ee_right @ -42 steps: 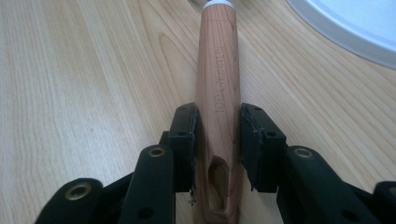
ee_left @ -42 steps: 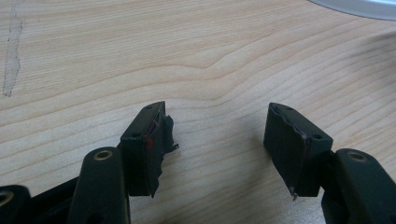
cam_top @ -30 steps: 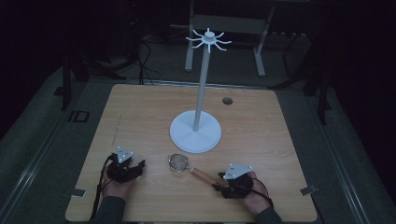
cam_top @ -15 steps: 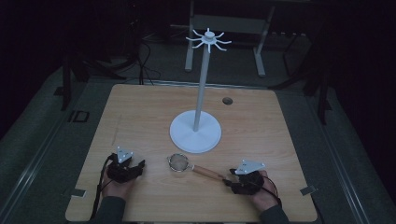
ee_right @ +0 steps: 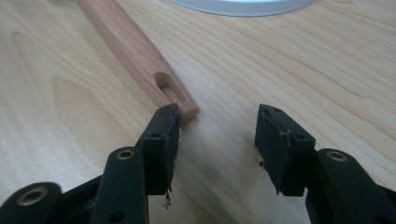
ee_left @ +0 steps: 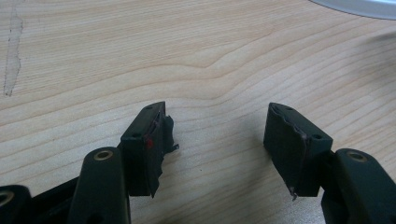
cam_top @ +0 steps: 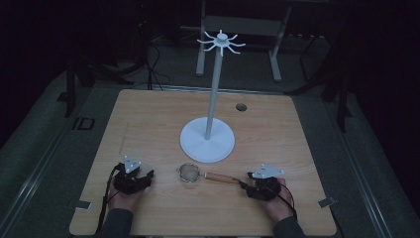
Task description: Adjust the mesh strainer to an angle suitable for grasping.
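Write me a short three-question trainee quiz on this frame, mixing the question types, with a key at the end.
1. True or false: the right gripper is shut on the strainer's wooden handle.
2. Multiple choice: where does the small strainer lie? A) hanging from a hook at the top of the stand; B) flat on the table, in front of the white stand's round base, between the two grippers; C) held in the left gripper.
3. Fill in the blank: in the left gripper view, the left gripper has its jaws ____, with only bare table between them.

Key: 1 false, the jaws are open and the handle's end lies beside one jaw, not between them; 2 B; 3 open.
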Action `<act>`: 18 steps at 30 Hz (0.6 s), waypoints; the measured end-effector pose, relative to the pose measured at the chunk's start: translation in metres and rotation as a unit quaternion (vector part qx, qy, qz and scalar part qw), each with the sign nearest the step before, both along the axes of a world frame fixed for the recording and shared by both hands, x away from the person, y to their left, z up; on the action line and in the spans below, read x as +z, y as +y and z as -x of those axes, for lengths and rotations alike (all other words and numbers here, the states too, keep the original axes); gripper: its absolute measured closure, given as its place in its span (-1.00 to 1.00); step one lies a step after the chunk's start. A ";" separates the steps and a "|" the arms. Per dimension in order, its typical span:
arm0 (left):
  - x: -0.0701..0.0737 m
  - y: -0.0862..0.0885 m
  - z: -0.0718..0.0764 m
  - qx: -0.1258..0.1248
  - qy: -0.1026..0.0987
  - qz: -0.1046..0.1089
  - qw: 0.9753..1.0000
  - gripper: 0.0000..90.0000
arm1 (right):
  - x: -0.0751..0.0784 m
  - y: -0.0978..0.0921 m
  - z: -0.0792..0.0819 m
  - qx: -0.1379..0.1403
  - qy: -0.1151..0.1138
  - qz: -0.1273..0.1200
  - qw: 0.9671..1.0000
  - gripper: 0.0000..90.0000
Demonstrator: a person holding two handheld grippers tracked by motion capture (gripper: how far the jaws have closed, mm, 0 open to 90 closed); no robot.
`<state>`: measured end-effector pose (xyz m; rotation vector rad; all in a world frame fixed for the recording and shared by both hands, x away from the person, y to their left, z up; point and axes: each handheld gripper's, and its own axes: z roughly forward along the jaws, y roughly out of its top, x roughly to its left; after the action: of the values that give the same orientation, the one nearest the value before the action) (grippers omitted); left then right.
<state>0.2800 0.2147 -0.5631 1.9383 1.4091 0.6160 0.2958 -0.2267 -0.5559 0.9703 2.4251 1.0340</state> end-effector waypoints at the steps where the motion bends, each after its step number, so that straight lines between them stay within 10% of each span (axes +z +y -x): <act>1: 0.000 0.000 0.000 -0.001 0.000 -0.001 1.000 -0.11 | 0.000 -0.002 -0.001 -0.006 -0.001 -0.002 1.000 0.10; 18: 0.000 0.000 0.000 -0.005 0.000 0.000 1.000 -0.08 | 0.017 -0.050 -0.003 -0.097 -0.064 -0.086 0.989 0.09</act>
<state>0.2795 0.2151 -0.5629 1.9435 1.3975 0.6113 0.2986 -0.2763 -0.5387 1.1323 2.1180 1.2109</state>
